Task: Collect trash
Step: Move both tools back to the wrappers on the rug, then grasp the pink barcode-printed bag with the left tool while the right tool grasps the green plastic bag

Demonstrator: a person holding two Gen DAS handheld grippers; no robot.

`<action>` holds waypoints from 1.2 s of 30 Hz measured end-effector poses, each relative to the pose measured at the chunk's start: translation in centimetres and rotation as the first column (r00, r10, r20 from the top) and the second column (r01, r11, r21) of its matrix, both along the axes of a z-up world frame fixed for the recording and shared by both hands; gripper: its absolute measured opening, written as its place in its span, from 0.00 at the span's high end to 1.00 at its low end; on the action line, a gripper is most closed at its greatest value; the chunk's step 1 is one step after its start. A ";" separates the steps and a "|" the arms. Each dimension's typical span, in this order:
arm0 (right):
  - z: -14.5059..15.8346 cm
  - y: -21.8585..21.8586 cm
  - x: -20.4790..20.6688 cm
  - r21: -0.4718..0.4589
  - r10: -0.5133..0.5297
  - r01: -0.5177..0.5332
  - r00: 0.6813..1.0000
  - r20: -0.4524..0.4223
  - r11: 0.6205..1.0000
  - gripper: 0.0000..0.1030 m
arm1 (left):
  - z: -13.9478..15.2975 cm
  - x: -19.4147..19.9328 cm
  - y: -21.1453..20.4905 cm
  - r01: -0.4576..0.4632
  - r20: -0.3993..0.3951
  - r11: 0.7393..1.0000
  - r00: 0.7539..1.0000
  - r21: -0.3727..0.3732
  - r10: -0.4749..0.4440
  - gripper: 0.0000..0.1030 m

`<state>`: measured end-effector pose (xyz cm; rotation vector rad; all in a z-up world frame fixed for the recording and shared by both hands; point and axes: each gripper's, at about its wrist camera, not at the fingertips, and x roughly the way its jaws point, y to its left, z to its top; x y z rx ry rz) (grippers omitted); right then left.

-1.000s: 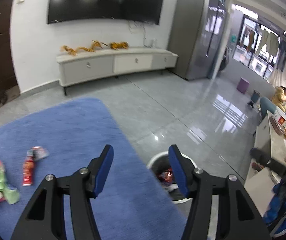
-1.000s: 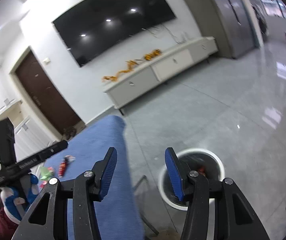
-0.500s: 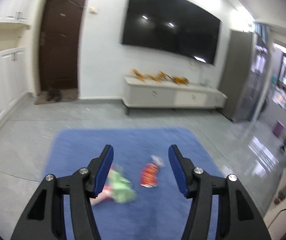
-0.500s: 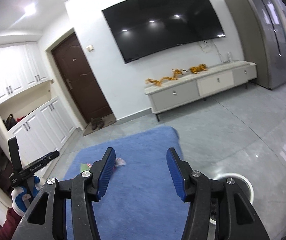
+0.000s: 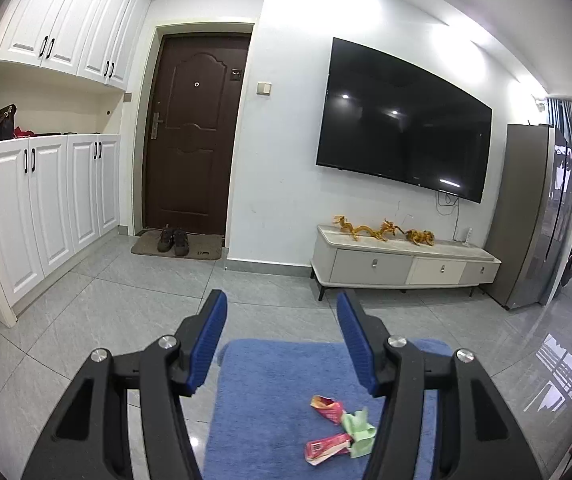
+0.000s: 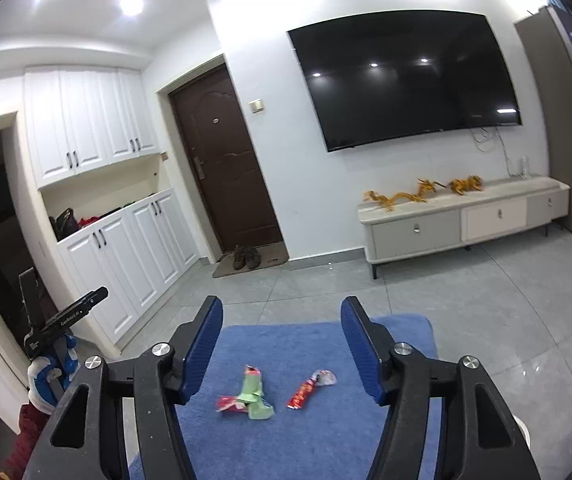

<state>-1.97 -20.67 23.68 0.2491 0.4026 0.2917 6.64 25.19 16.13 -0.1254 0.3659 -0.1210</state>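
Several snack wrappers lie on a blue rug (image 5: pixel 270 400). In the left wrist view a red wrapper (image 5: pixel 327 405), a pale green wrapper (image 5: pixel 359 432) and another red wrapper (image 5: pixel 325 447) sit low and right, partly behind the right finger. My left gripper (image 5: pixel 282 340) hangs open above the rug with nothing between its pads. The right wrist view shows the green wrapper (image 6: pixel 254 394) and a long red wrapper (image 6: pixel 305 392) on the rug (image 6: pixel 325 440). My right gripper (image 6: pixel 282 344) is well above them, its jaws opening and empty.
A low TV cabinet (image 5: pixel 401 264) stands against the far wall under a large TV (image 5: pixel 401 136). A brown door (image 5: pixel 194 136) with shoes (image 5: pixel 173 240) on a mat is to the left, beside white cupboards (image 5: pixel 50 216). A gloved hand holds the left tool (image 6: pixel 62 320).
Both views swung left, away from the white bin on the grey floor, to the rug and its wrappers. Both grippers rose. The right jaws stand wider than before.
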 end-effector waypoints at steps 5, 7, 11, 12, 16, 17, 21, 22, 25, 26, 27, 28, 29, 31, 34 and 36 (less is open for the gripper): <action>-2.0 4.3 2.7 -0.039 0.062 -0.065 0.995 -0.073 0.997 0.41 | -3.8 1.4 0.6 0.066 -0.069 0.998 0.995 0.003 -0.066 0.45; -3.8 6.2 4.1 -0.046 0.091 -0.097 0.989 -0.121 0.994 0.41 | -6.0 1.8 0.0 0.111 -0.104 0.994 0.988 0.006 -0.110 0.43; -7.4 9.4 6.8 -0.053 0.132 -0.147 0.966 -0.221 0.988 0.41 | -10.5 2.8 -1.6 0.205 -0.173 0.979 0.964 0.012 -0.200 0.36; -8.4 10.0 7.4 -0.053 0.141 -0.159 0.959 -0.245 0.986 0.41 | -11.5 2.9 -2.1 0.225 -0.192 0.974 0.957 0.011 -0.219 0.36; -13.5 12.8 10.6 -0.049 0.172 -0.202 0.918 -0.357 0.978 0.41 | -16.4 3.8 -4.5 0.332 -0.286 0.943 0.905 0.019 -0.313 0.36; -14.4 13.2 11.0 -0.051 0.173 -0.207 0.910 -0.376 0.977 0.41 | -17.3 4.0 -4.9 0.353 -0.302 0.935 0.894 0.024 -0.330 0.36; -18.9 15.2 14.1 -0.036 0.194 -0.238 0.863 -0.466 0.971 0.41 | -20.4 4.7 -6.9 0.430 -0.365 0.902 0.847 0.043 -0.387 0.36; -20.0 15.8 14.8 -0.032 0.199 -0.246 0.850 -0.488 0.969 0.41 | -21.1 4.9 -7.2 0.444 -0.379 0.895 0.837 0.045 -0.395 0.36; -22.9 17.0 16.5 -0.003 0.214 -0.258 0.810 -0.546 0.966 0.41 | -22.7 5.8 -7.9 0.473 -0.412 0.880 0.810 0.039 -0.417 0.36; -23.9 17.4 17.2 0.006 0.218 -0.261 0.796 -0.565 0.965 0.41 | -22.9 5.9 -8.0 0.480 -0.418 0.877 0.804 0.035 -0.423 0.36; -24.6 17.8 17.7 0.011 0.222 -0.265 0.785 -0.578 0.964 0.41 | -23.2 6.0 -8.1 0.487 -0.423 0.873 0.797 0.031 -0.430 0.36; -25.4 18.3 18.3 0.017 0.227 -0.270 0.773 -0.593 0.963 0.41 | -23.5 6.2 -8.3 0.496 -0.428 0.868 0.790 0.026 -0.439 0.36; -25.8 18.5 18.8 0.022 0.231 -0.273 0.765 -0.601 0.962 0.41 | -23.8 6.5 -8.3 0.506 -0.434 0.862 0.782 0.024 -0.447 0.36; -26.9 18.9 19.7 0.029 0.237 -0.280 0.747 -0.622 0.960 0.41 | -24.4 7.0 -8.6 0.521 -0.447 0.853 0.769 0.026 -0.456 0.36; -28.1 18.7 20.4 0.055 0.250 -0.285 0.716 -0.652 0.957 0.45 | -25.0 7.7 -8.9 0.536 -0.457 0.844 0.756 0.020 -0.469 0.36; -28.5 18.1 20.6 0.069 0.261 -0.291 0.699 -0.666 0.954 0.57 | -25.2 8.1 -9.2 0.550 -0.462 0.835 0.745 0.016 -0.481 0.36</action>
